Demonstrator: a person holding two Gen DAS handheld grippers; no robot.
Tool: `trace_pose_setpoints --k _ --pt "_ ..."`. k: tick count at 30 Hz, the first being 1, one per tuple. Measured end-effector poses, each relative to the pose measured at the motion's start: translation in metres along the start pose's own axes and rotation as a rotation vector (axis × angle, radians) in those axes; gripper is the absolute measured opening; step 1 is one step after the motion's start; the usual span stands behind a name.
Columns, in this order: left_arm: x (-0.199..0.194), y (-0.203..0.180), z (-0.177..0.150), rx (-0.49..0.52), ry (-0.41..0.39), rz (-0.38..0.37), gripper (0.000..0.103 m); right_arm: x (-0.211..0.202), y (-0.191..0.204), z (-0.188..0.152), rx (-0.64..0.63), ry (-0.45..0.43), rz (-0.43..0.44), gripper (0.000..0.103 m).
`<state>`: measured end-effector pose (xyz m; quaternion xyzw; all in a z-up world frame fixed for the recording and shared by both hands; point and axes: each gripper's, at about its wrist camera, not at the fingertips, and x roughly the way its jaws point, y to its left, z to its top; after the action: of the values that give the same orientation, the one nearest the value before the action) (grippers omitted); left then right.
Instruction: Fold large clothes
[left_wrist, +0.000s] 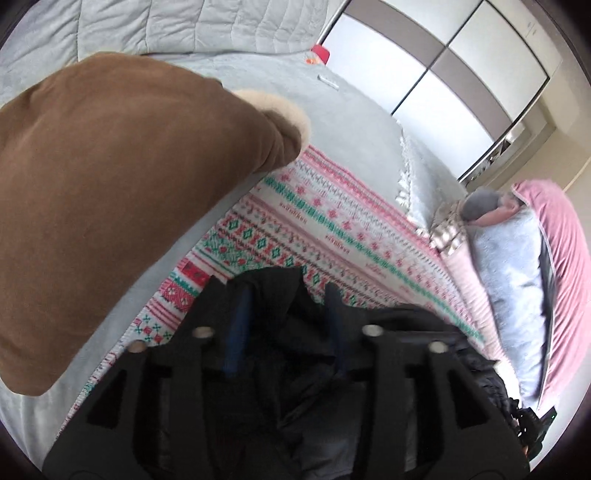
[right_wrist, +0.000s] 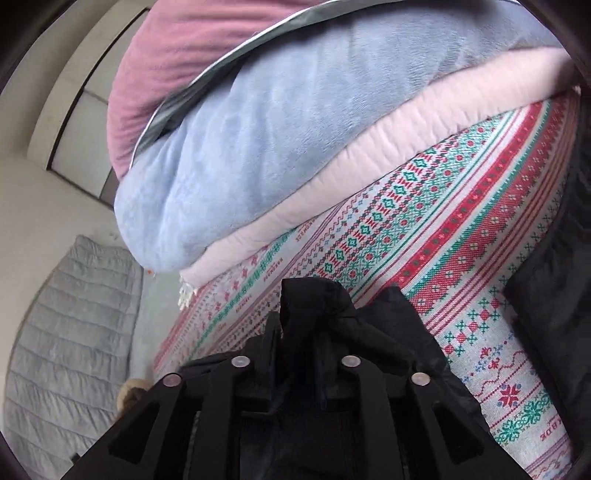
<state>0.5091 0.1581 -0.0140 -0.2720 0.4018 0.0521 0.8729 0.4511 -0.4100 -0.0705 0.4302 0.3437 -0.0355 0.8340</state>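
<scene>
Black garment (left_wrist: 280, 295) fabric is bunching between the left gripper's (left_wrist: 284, 291) parted jaws; the right gripper (right_wrist: 314, 310), narrowly parted, is showing the same at lower centre. Whether either is pinching, I cannot tell. Folding seems unfinished. Patterned blanket (right_wrist: 424, 221) is offering room; stacked pillows (right_wrist: 258, 147) are crowding above.

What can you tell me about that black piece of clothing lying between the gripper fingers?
The black garment looks like a dark, slightly shiny padded jacket, crumpled into soft folds. It lies on the patterned red, green and white blanket covering the bed. A bunched edge sits between the fingers of the left gripper, and another fold rises between those of the right gripper. More black fabric shows at that view's right edge.
</scene>
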Motion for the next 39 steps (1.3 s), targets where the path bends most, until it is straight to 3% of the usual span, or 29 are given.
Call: trace_pose_setpoints --k 1,3,5,9,13,16,18,21,23,25,27,31,35,39 --pt "-0.004 0.000 0.001 0.001 -0.009 0.000 0.051 -0.005 -0.002 0.004 0.017 -0.021 0.011 0.027" --pt "-0.014 0.005 0.006 -0.021 -0.037 -0.013 0.053 -0.019 0.001 0.010 0.002 -0.093 -0.002 0.045" --pt "-0.024 0.010 0.009 -0.062 -0.062 -0.031 0.055 -0.032 0.007 0.014 -0.046 -0.139 -0.027 0.046" --pt "-0.039 0.011 0.008 -0.091 -0.057 -0.061 0.055 -0.045 0.011 0.011 -0.070 -0.135 -0.055 0.046" --pt "-0.052 -0.002 -0.006 -0.021 -0.018 -0.053 0.059 -0.057 0.001 -0.009 -0.050 -0.082 -0.061 0.046" --pt "-0.061 0.003 -0.028 -0.022 0.006 -0.063 0.061 -0.074 -0.008 -0.027 -0.065 -0.028 -0.076 0.046" --pt "-0.065 0.005 -0.042 0.005 0.047 -0.046 0.061 -0.098 -0.009 -0.034 -0.121 -0.036 -0.077 0.046" --pt "-0.080 0.003 -0.067 0.039 0.021 0.029 0.061 -0.134 -0.013 -0.055 -0.172 -0.077 -0.101 0.046" --pt "-0.078 -0.012 -0.090 0.114 0.086 0.052 0.061 -0.142 -0.020 -0.068 -0.175 -0.047 -0.103 0.046" --pt "-0.076 -0.025 -0.108 0.174 0.122 0.042 0.061 -0.142 -0.028 -0.080 -0.175 -0.030 -0.162 0.046" --pt "-0.078 -0.036 -0.125 0.234 0.105 0.052 0.061 -0.140 -0.038 -0.092 -0.177 -0.029 -0.209 0.046" --pt "-0.073 -0.044 -0.133 0.325 0.060 0.111 0.062 -0.124 -0.045 -0.097 -0.213 0.024 -0.184 0.046" --pt "-0.058 -0.033 -0.126 0.315 0.073 0.143 0.062 -0.098 -0.048 -0.096 -0.228 0.082 -0.244 0.046" --pt "-0.043 -0.029 -0.120 0.319 0.087 0.145 0.062 -0.088 -0.046 -0.091 -0.247 0.074 -0.268 0.046"
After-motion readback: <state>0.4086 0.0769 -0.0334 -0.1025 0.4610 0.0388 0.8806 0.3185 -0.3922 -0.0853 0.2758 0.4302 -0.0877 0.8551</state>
